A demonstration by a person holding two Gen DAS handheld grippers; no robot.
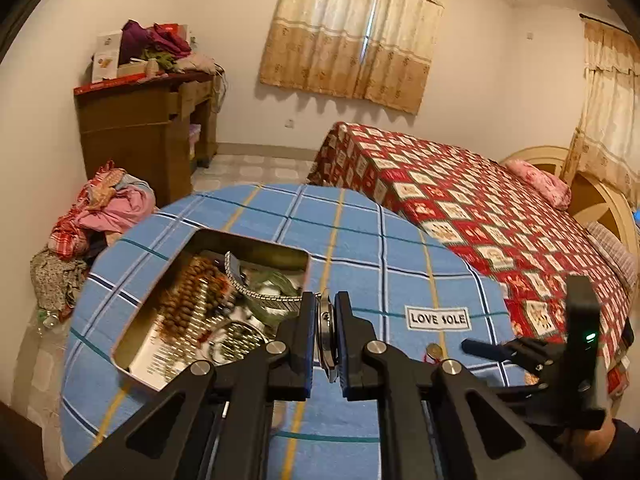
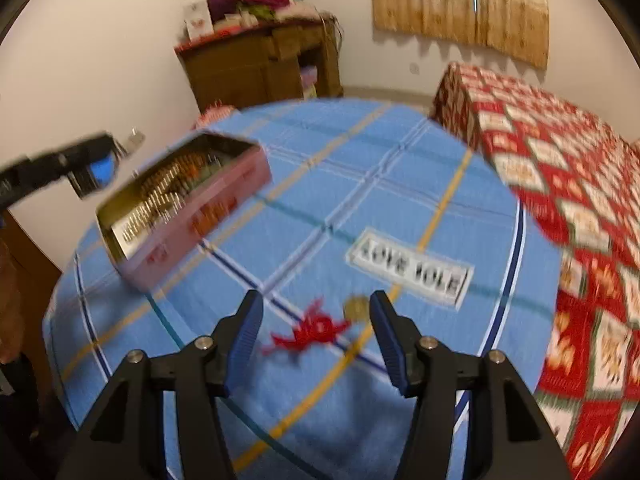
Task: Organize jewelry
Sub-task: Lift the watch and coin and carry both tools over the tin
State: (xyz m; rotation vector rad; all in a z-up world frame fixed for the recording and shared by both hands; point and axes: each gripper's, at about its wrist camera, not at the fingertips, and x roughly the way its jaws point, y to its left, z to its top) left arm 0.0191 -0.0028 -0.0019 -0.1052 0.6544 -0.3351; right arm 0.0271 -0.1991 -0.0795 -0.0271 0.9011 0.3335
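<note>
My left gripper (image 1: 325, 299) is shut on a silver wristwatch (image 1: 329, 326); its metal band (image 1: 256, 292) trails back over an open tin box (image 1: 132, 344). The tin holds brown beads (image 1: 192, 292) and other bracelets. In the right wrist view the same tin (image 2: 192, 216) shows pink sides, and my left gripper (image 2: 94, 166) hovers beside its far left end. My right gripper (image 2: 316, 297) stands open low over the cloth. A gold pendant (image 2: 356, 307) on red thread (image 2: 312, 330) lies on the cloth between its fingers, untouched. From the left wrist view the right gripper (image 1: 492, 350) sits by that pendant (image 1: 434, 351).
A round table under a blue plaid cloth (image 1: 360, 248) bears a "LOVE SOLE" label (image 1: 438, 317). A bed with a red patterned cover (image 1: 480, 208) stands close on the right. A brown cabinet (image 1: 144, 128) and piles of clothes (image 1: 104, 208) stand at the far left.
</note>
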